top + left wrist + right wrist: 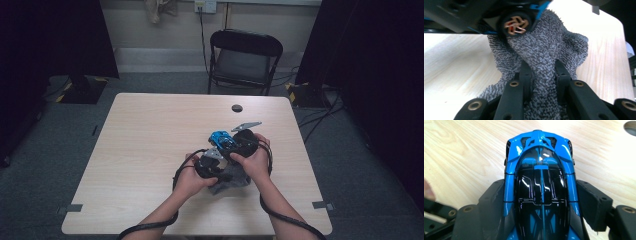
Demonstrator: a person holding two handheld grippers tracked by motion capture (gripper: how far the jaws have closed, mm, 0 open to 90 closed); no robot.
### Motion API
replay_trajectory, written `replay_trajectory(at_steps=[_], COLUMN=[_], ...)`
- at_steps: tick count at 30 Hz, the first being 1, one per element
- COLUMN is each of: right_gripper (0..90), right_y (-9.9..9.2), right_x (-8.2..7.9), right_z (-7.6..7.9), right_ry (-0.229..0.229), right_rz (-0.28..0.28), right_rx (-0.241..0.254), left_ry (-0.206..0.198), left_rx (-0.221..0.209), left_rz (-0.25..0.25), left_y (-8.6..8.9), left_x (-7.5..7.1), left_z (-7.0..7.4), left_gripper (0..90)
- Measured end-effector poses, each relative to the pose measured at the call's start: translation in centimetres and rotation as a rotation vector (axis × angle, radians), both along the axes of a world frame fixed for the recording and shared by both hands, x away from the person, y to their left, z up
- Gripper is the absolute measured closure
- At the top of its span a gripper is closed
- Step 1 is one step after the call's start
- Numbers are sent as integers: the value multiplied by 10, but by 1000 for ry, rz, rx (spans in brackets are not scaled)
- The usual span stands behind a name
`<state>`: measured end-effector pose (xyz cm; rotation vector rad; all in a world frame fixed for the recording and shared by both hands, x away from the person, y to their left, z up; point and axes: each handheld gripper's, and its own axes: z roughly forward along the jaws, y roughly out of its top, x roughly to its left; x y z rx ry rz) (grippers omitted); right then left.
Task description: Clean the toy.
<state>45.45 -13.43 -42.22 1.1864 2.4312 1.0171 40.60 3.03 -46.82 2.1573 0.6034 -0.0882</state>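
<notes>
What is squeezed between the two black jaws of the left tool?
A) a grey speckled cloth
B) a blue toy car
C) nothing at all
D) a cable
A: in the left gripper view, the left tool has its jaws pinched on a fold of the grey speckled cloth, while the blue toy car sits between the right tool's jaws.

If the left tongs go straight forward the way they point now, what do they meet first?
Most likely the underside of the blue toy car: it sits straight ahead, just beyond the grey cloth that the left tongs grip. Depth is hard to judge.
</notes>
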Motion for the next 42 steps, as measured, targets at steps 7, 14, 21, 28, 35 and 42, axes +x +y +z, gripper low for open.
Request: replay_trajectory(at_steps=[7, 14, 21, 28, 35, 42], right_gripper=[286, 285, 285, 285, 285, 285], right_y=[-8, -29, -51, -68, -79, -94], right_x=[2, 5, 4, 3, 2, 1], right_z=[1, 0, -5, -12, -16, -26], right_ry=[-3, 0, 11, 21, 22, 35], right_rz=[-9, -49, -79, -98, -109, -132], right_rx=[4, 4, -11, -21, -42, -63], left_ry=[-2, -25, -51, -81, -83, -85], left_rx=[27, 40, 46, 34, 26, 42], left_rz=[-23, 30, 137, 213, 278, 328], left_y=[2, 31, 72, 104, 129, 148], left_x=[-4, 2, 17, 28, 36, 38], left_z=[-1, 5, 12, 23, 21, 15], left_gripper=[741, 741, 741, 742, 741, 741])
